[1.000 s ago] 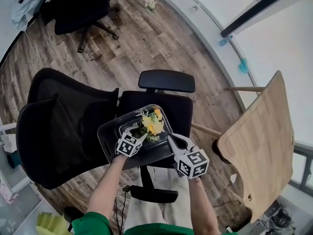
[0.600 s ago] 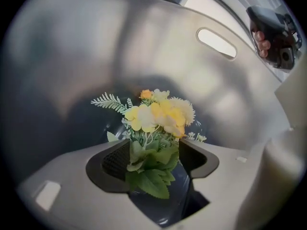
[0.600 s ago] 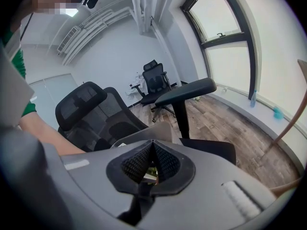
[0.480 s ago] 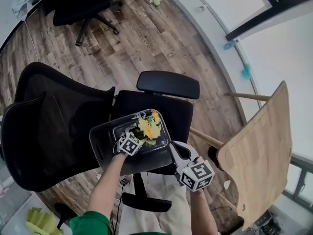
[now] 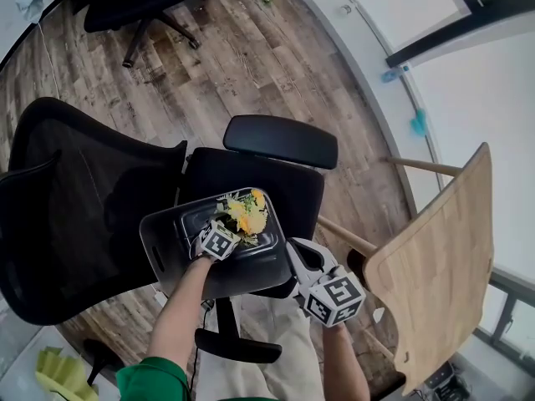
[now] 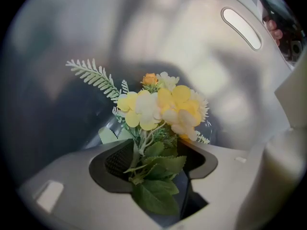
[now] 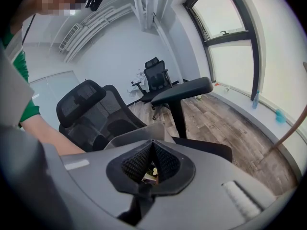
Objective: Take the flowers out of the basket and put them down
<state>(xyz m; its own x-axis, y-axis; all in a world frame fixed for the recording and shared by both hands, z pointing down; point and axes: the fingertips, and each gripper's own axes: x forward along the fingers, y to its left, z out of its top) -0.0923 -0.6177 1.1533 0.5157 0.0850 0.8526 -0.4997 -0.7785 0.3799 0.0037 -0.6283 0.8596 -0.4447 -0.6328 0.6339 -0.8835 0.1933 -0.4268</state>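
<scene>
One flower bunch (image 5: 242,214) lay in the single basket (image 5: 159,242). The left gripper (image 5: 230,230) reached into the basket, its wide jaws closing around the stems. The right gripper (image 5: 297,253) was clenched empty just beside the basket.

Main change is the left gripper (image 6: 158,163). Its jaws were pinched in a second ago, then swung wide, and right now they're just closing in again. The flowers (image 6: 160,104) have their stems and leaves loose between the pads, nothing squeezing them. The blooms also ended up closer in front of that gripper than before. The basket (image 5: 242,278) slid over toward the left gripper's outer side, and the right gripper (image 5: 292,247) backed off a bit toward the person.
</scene>
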